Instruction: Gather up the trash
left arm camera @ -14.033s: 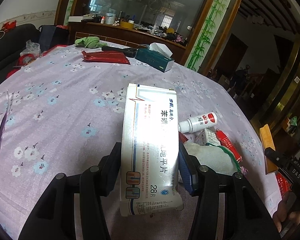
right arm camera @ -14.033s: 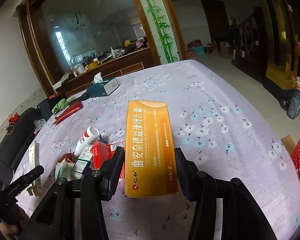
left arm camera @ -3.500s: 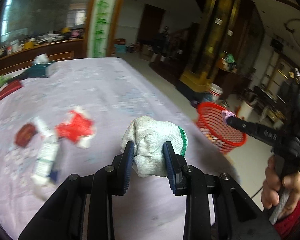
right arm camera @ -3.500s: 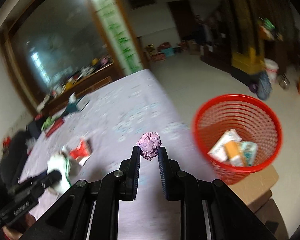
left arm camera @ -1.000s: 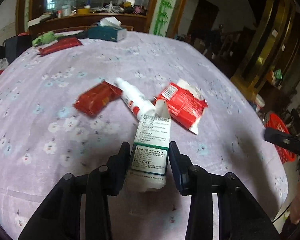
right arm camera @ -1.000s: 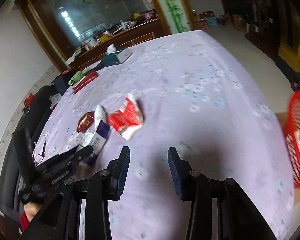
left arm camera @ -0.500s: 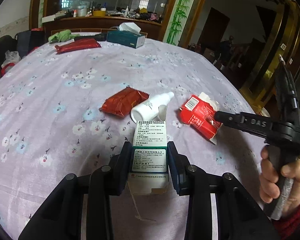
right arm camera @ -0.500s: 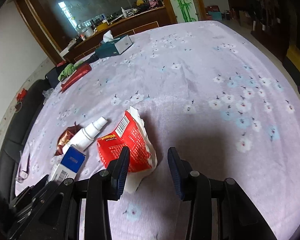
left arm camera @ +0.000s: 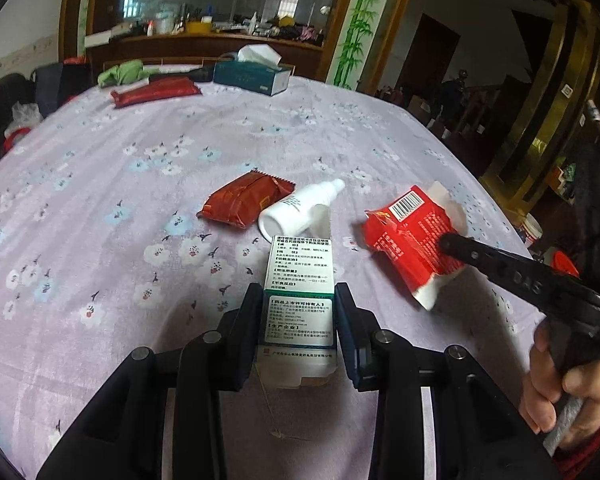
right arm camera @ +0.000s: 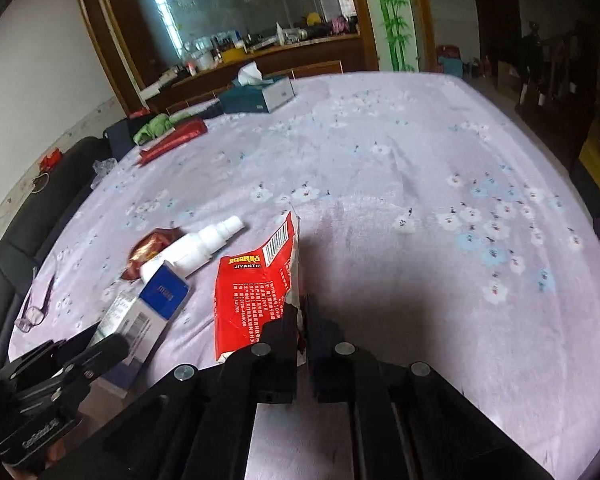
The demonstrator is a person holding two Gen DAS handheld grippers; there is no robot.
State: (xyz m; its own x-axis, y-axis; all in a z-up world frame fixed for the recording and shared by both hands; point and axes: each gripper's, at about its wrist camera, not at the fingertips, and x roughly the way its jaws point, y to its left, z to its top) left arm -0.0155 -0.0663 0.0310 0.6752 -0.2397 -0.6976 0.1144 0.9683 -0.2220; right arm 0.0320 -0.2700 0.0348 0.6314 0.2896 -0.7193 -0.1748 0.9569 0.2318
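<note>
My left gripper is shut on a white and green medicine box lying on the lilac flowered tablecloth. Just beyond the box lie a white spray bottle and a dark red foil packet. My right gripper is shut on the near edge of a torn red wrapper. The left wrist view shows the same red wrapper with the right gripper reaching onto it from the right, held by a hand. The medicine box and spray bottle lie left of the wrapper.
At the far side of the table stand a teal tissue box, a long red pack and a green cloth. Glasses rest near the left table edge. Dark chairs flank the left side. A wooden sideboard lines the back wall.
My right gripper has moved onto the red wrapper and shut on its edge; half a second ago it stood open before it. My left gripper stays shut on the medicine box.
</note>
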